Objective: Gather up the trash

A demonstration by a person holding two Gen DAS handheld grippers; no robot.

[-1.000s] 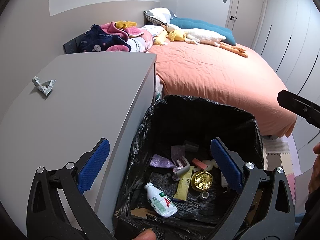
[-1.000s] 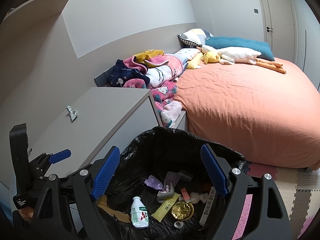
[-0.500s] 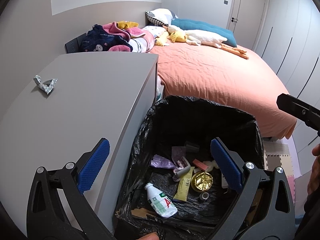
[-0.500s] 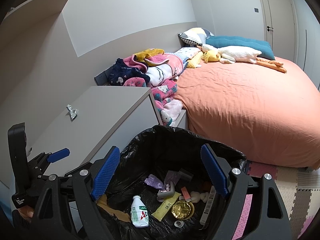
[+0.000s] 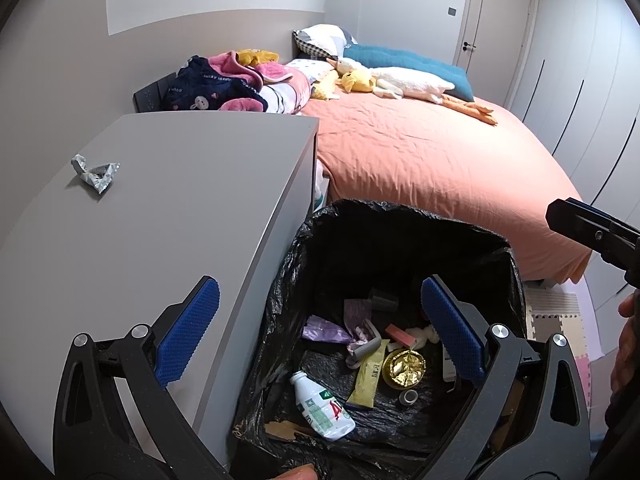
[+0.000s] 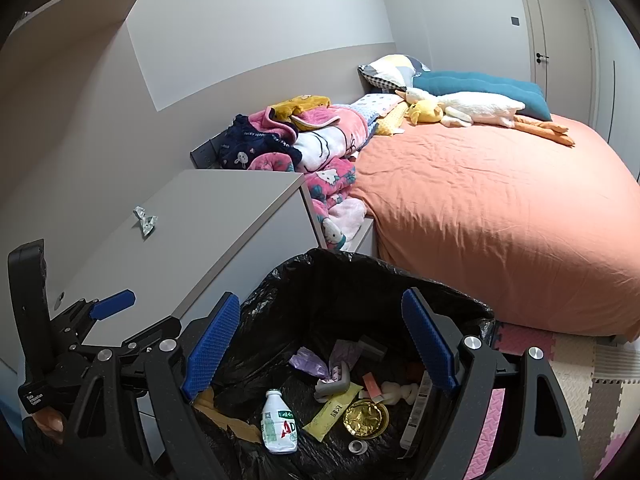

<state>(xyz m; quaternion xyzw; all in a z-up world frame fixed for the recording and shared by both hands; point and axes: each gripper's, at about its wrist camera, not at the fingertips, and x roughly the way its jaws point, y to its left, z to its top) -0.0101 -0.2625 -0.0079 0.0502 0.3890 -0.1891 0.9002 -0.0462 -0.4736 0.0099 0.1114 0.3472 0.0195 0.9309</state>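
A crumpled silver wrapper lies on the grey cabinet top, far left; it also shows in the right wrist view. A bin with a black liner stands beside the cabinet and holds a white bottle, a yellow sachet, a gold foil cup and other scraps. My left gripper is open and empty above the bin's left edge. My right gripper is open and empty above the bin. The left gripper also shows in the right wrist view.
A bed with an orange sheet lies beyond the bin, with piled blankets and plush toys at its head. Foam floor mats lie to the right. A door and wardrobe fronts stand at the far right.
Both views have drifted very slightly. The grippers stay open over the bin and nothing was picked up or dropped.
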